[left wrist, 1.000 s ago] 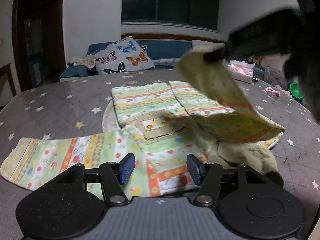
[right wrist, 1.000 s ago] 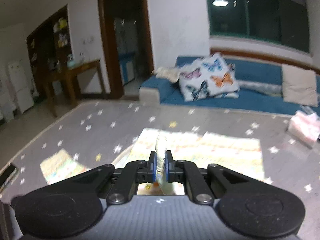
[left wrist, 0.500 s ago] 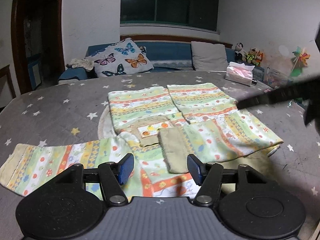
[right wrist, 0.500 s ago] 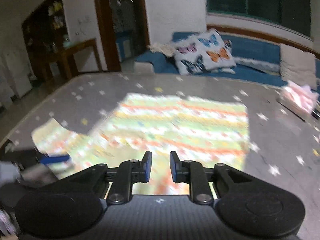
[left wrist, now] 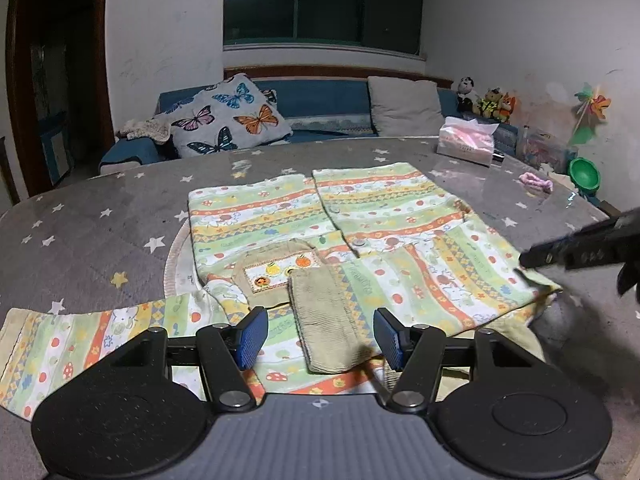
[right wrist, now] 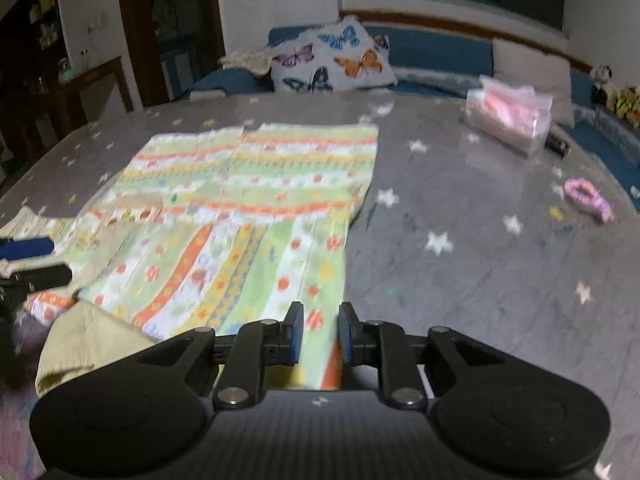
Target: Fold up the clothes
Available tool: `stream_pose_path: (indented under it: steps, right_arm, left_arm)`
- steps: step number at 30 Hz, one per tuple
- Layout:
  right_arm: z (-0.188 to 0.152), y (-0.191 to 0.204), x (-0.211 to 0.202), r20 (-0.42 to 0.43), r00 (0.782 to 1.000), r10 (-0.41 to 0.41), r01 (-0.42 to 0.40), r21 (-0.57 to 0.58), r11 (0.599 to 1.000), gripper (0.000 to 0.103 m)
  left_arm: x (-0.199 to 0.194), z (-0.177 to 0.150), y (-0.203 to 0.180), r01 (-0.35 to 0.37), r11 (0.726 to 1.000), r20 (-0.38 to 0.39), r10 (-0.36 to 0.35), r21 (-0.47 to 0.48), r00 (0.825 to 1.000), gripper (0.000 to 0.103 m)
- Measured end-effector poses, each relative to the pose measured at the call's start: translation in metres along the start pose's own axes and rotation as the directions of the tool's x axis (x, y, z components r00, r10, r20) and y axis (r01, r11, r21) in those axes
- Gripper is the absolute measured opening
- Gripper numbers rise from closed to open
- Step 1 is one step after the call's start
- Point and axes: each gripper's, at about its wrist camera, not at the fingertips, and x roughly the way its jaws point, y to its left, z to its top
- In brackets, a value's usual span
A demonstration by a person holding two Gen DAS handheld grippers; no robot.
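A striped green, orange and yellow child's jacket (left wrist: 320,236) lies flat on the star-patterned table (left wrist: 100,224). Its right sleeve (left wrist: 432,280) is folded across the front, its tan cuff (left wrist: 324,320) lying between my left fingers. The left sleeve (left wrist: 80,340) stretches out to the left. My left gripper (left wrist: 318,338) is open and empty, just above the collar end. My right gripper (right wrist: 319,336) is open with a narrow gap, empty, over the folded sleeve's edge (right wrist: 240,264). It also shows in the left wrist view as a dark arm (left wrist: 580,248) at the right.
A tissue pack (left wrist: 466,146) and a pink scrunchie (left wrist: 536,182) lie at the table's far right, by a green bowl (left wrist: 585,174). A sofa with a butterfly cushion (left wrist: 228,120) stands behind the table.
My right gripper carried the right sleeve across the jacket front, let it go and opened, then drew back to the right. The left gripper stayed open and nearly still.
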Motion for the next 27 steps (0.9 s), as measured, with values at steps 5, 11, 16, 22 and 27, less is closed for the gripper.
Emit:
stream_pose_path:
  steps: [5,11,16,22,27]
  right_arm:
    - [0.02,0.008,0.011,0.041,0.998,0.05,-0.05,-0.011,0.999,0.018]
    - [0.029,0.008,0.047,0.021,1.0,0.019,-0.019,-0.013,1.0,0.015]
    - [0.029,-0.005,0.047,0.034,0.999,-0.017,0.016,0.038,0.999,0.007]
    - [0.035,0.004,0.05,0.051,0.999,0.005,-0.006,0.01,1.0,0.014]
    - [0.033,0.002,0.058,0.028,1.0,0.006,-0.007,0.042,0.999,0.015]
  left_arm:
    - [0.007,-0.001,0.004,-0.01,1.0,-0.016,0.01,-0.012,1.0,0.058]
    - [0.013,-0.003,0.01,-0.028,0.999,-0.033,0.028,-0.023,0.999,0.058]
    - [0.013,-0.001,0.017,-0.041,0.999,-0.03,0.04,-0.031,0.999,0.058]
    - [0.021,0.008,0.007,-0.023,1.0,-0.017,0.023,-0.015,1.0,0.058]
    - [0.034,0.01,-0.002,-0.037,0.999,-0.032,0.038,0.017,0.999,0.058]
